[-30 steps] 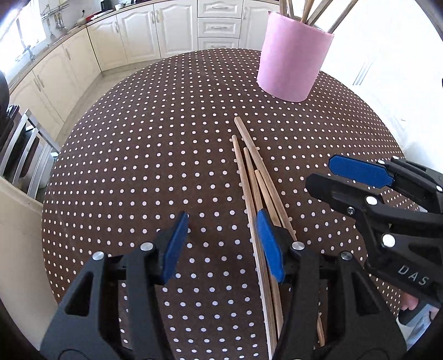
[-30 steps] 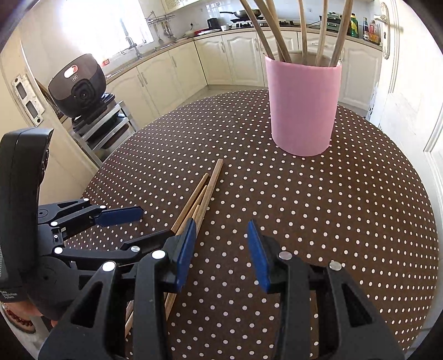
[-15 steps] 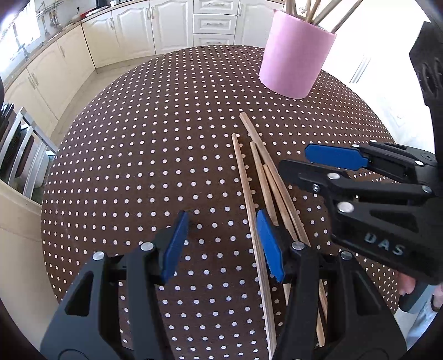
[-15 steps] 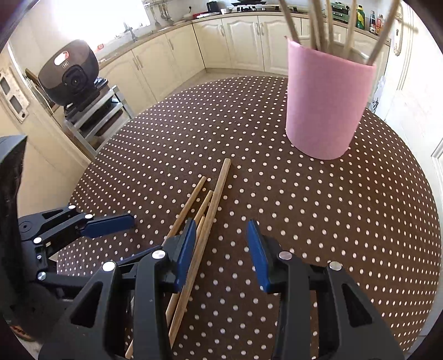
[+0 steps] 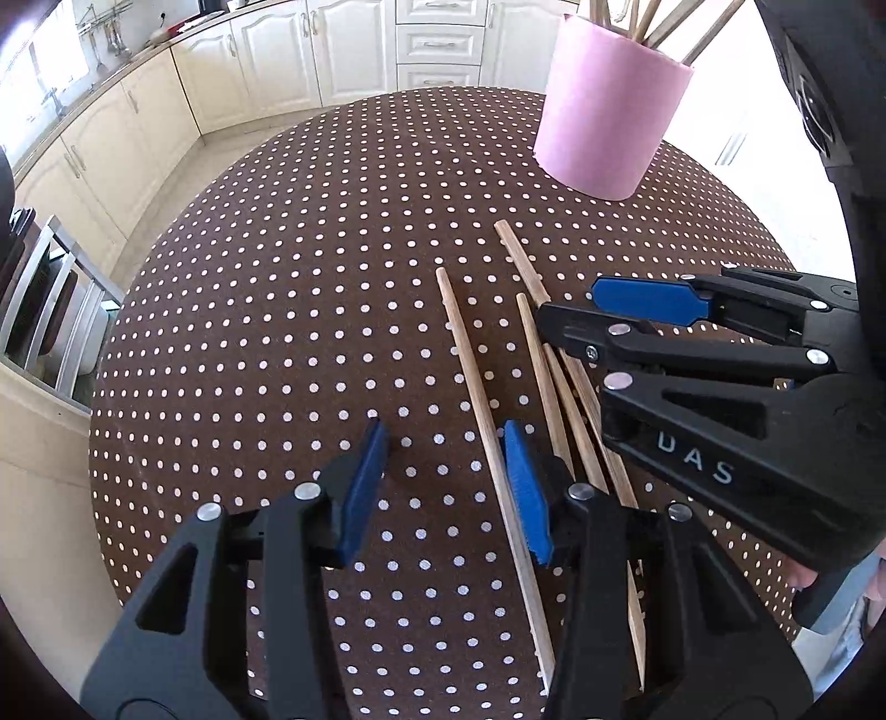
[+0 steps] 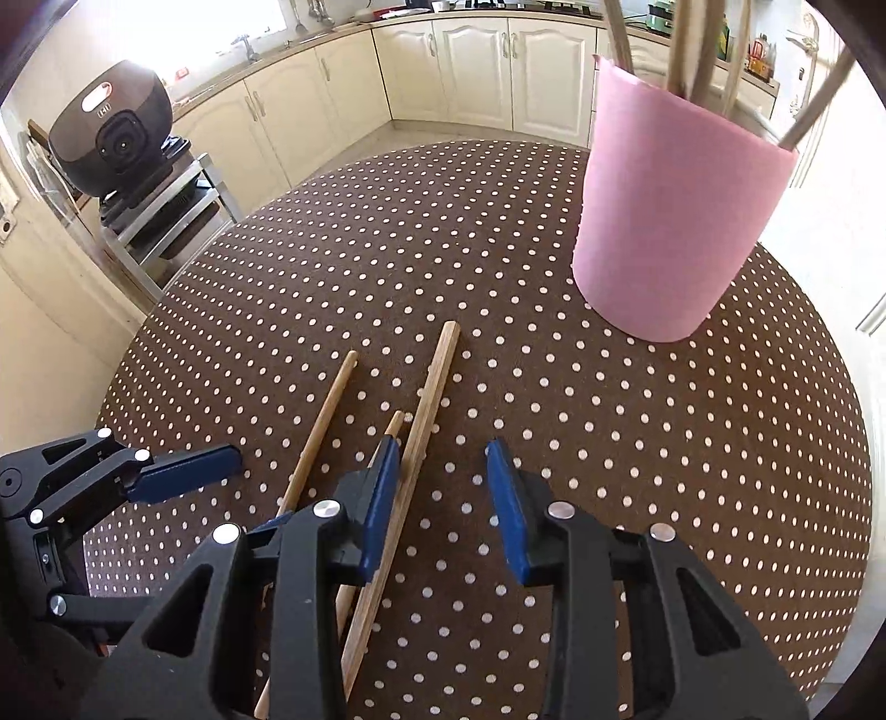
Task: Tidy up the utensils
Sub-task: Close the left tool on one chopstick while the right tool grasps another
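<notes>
Several wooden chopsticks (image 5: 483, 410) lie side by side on the brown polka-dot table (image 5: 277, 310), also in the right wrist view (image 6: 426, 404). A pink holder (image 5: 609, 105) with several sticks in it stands at the far right, also in the right wrist view (image 6: 675, 221). My left gripper (image 5: 443, 482) is open and empty, just left of the sticks. My right gripper (image 6: 443, 509) is open, low over the sticks, its left finger (image 6: 382, 498) over them; it shows in the left wrist view (image 5: 603, 315) too.
Cream kitchen cabinets (image 5: 343, 50) line the back wall. A metal rack (image 6: 160, 210) with a dark round appliance (image 6: 111, 127) stands left of the table. The table edge (image 6: 864, 443) curves close on the right.
My right gripper has moved forward and down over the chopsticks, toward the pink holder. My left gripper has shifted slightly; both stay open.
</notes>
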Available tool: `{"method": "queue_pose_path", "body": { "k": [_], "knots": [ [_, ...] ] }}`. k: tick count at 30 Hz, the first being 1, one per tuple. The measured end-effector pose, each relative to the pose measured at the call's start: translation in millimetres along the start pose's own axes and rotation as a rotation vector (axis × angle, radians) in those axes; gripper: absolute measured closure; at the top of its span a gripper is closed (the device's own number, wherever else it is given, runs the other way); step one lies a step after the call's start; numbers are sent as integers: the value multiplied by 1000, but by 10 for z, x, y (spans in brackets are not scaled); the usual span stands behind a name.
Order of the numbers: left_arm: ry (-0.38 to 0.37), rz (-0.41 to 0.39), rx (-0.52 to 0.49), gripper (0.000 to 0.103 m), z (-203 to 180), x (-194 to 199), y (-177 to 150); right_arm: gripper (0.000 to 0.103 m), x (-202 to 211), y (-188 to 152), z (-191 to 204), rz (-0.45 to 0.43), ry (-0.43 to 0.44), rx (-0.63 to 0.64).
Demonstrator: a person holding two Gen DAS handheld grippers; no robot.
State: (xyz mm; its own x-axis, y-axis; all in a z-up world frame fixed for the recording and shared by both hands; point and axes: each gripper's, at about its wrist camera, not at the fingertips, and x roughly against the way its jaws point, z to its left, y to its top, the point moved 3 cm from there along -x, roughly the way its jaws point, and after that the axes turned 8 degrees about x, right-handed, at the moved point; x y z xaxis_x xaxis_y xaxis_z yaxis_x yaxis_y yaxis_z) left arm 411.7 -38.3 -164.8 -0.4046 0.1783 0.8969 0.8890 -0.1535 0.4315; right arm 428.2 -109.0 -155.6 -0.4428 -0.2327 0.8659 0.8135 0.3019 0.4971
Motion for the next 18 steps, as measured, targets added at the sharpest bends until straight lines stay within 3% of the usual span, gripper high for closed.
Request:
{"method": "queue_pose_path", "body": {
  "k": [2, 5, 10, 14, 18],
  "knots": [
    [10, 0, -1, 64, -2, -8, 17, 82, -23, 23, -2, 3, -37, 11],
    [17, 3, 4, 68, -7, -30, 60, 87, -64, 52, 27, 2, -53, 23],
    [2, -2, 49, 90, -3, -49, 140, 98, -52, 6, 3, -16, -22, 13],
    [-6, -33, 100, 97, 87, -19, 120, 99, 67, -103, -32, -42, 17, 6],
    [-17, -72, 121, 97, 127, 118, 84, 99, 282, -162, -23, -79, 45, 17]
  ]
}}
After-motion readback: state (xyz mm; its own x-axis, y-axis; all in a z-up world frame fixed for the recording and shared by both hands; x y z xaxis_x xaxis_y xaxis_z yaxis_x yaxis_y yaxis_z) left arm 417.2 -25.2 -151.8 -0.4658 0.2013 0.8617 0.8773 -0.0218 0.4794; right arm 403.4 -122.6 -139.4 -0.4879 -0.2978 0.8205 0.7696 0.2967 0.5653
